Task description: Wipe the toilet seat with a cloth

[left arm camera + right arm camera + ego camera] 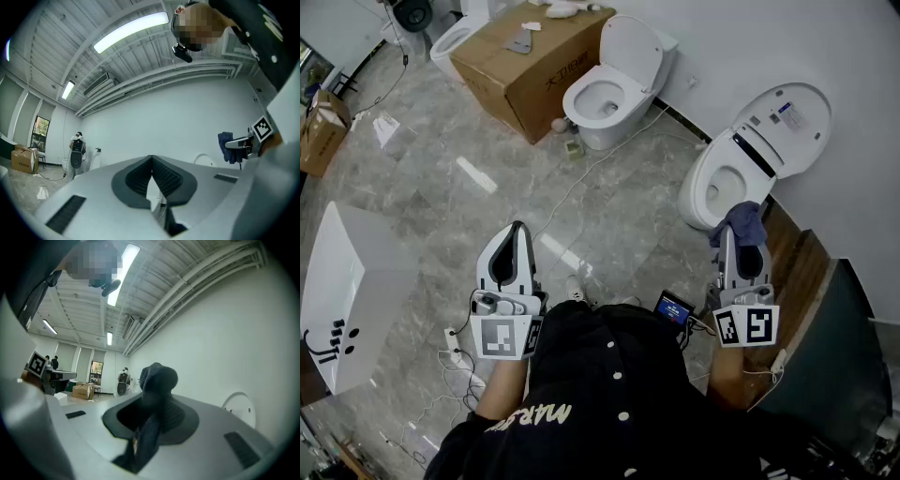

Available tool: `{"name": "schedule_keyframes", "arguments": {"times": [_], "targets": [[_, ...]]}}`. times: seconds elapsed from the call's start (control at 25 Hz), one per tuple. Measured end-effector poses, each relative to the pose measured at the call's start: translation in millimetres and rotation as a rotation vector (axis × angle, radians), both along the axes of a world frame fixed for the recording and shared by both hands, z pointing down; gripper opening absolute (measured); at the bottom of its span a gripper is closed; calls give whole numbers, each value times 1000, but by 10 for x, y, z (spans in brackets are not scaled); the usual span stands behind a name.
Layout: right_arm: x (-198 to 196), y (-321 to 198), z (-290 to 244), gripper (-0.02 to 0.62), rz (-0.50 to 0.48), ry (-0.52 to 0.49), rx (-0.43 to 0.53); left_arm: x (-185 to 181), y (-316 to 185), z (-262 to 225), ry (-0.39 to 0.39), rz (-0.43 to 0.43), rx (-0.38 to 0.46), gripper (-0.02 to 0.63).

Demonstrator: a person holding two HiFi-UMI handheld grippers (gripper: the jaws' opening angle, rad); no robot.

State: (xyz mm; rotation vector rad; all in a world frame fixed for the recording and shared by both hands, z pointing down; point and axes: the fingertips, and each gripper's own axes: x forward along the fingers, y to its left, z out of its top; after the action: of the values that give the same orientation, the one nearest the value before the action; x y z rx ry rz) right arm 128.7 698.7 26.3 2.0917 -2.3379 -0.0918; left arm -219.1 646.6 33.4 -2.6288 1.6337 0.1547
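Observation:
A white toilet with its lid (pixel 783 120) raised stands by the right wall, its seat (pixel 724 187) bare. My right gripper (pixel 741 234) hovers just in front of that bowl, shut on a dark blue cloth (pixel 743 222) that bunches above the tips. In the right gripper view the cloth (pixel 158 377) fills the jaws of the right gripper (pixel 154 392) and hangs down between them. My left gripper (pixel 517 230) is held over the floor well to the left; in its own view the left gripper (pixel 151 159) has its pads pressed together with nothing between them.
A second open toilet (pixel 607 92) and a large cardboard box (pixel 530 58) stand at the back. A white tub (pixel 342 286) sits at the left, and a dark panel (pixel 839 352) at the right. Cables (pixel 581 178) run across the marble floor, near a small screen (pixel 673 307).

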Motion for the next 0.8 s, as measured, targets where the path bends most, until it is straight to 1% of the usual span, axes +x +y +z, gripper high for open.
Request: {"name": "schedule_keyframes", "arguments": {"times": [0.36, 0.52, 0.68, 0.8], "targets": [[-145, -68, 5, 81, -8, 14, -1, -116, -78, -4, -2, -6, -12, 11], [-207, -87, -50, 83, -6, -1, 31, -154, -121, -33, 1, 4, -3, 11], [-263, -122, -74, 83, 26, 35, 48, -231, -179, -13, 3, 6, 3, 11], [-277, -162, -69, 84, 49, 15, 52, -307, -231, 7, 7, 8, 5, 11]]}}
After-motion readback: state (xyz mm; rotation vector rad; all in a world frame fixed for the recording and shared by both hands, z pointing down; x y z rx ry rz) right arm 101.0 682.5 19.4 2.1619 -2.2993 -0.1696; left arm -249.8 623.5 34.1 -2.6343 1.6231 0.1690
